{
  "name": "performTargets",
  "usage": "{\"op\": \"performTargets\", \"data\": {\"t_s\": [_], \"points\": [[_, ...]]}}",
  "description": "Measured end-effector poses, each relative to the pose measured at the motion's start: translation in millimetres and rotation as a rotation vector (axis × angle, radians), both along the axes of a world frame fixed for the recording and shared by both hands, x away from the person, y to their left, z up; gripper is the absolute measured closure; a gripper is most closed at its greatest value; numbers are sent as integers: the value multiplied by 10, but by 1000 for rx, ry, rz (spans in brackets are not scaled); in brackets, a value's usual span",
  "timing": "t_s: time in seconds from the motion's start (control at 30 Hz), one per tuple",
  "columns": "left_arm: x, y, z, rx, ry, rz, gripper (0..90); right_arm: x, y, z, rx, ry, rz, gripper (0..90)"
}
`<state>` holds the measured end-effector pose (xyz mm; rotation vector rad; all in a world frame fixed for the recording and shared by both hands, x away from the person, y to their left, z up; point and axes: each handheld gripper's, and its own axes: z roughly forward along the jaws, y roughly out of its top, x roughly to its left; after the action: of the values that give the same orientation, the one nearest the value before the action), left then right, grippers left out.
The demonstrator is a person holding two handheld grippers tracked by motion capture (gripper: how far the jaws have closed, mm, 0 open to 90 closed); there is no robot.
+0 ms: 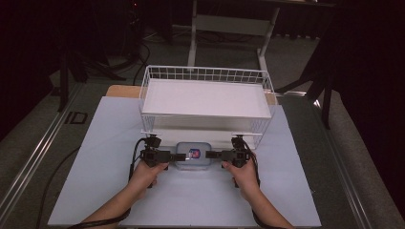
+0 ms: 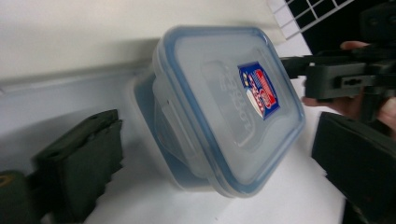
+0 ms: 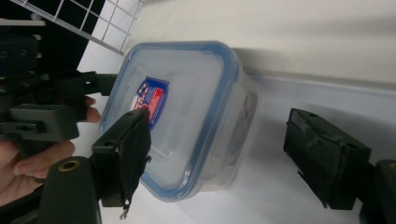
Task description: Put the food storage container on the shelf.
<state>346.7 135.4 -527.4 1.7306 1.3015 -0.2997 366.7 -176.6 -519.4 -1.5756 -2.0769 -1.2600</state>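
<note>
Container sits on the counter, just in front of the wire rack, with its blue-rimmed lid closed and a label on top.

1. Approach: done. The left gripper and the right gripper stand at the 2 short ends of the container, level with the counter and pointing at each other.
2. Straddle: done. In each gripper view the 2 jaws stand on either side of the container's end, 1 over the lid, 1 beside the wall.
3. Grip: not done. The jaws of both grippers are spread apart. Gaps show between the pads and the container on both sides, so neither gripper presses on it yet.
4. Lift or transfer: not begun. The container rests flat on the counter.

Judgement: the work stands at the pre-grasp stage. Closing both grippers on the container remains, then any move, likely toward the rack.
</note>
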Motion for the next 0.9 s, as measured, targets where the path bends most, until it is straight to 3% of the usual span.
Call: {"op": "performTargets", "data": {"t_s": [0.07, 0.13, 0.17, 0.2, 0.37, 0.43, 0.57, 0.67, 0.77, 0.9], "points": [[16, 8, -27, -28, 36, 3, 63, 25, 3, -46, 31, 41, 18, 246], [23, 11, -43, -43, 45, 8, 64, 40, 3, -89, 59, 81, 15, 260], [33, 31, -68, -78, 58, 27, 101, 47, 3, -113, 68, 97, 6, 294], [35, 37, -73, -80, 59, 39, 145, 52, 6, -121, 68, 102, 2, 315], [56, 26, -97, -82, 81, 39, 170, 73, 30, -133, 83, 122, -5, 377], [58, 10, -99, -87, 89, 35, 236, 73, 49, -111, 90, 120, 8, 434], [54, -7, -107, -60, 89, 46, 371, 72, 68, -85, 69, 120, 20, 433], [34, -17, -84, -36, 60, 28, 385, 56, 69, -78, 66, 132, 12, 437], [13, -40, -42, -11, 63, 25, 391, 36, 60, -68, 73, 143, 1, 455], [-29, -58, 11, 18, 49, 22, 415, -12, 82, -10, 38, 121, 11, 466]]}}
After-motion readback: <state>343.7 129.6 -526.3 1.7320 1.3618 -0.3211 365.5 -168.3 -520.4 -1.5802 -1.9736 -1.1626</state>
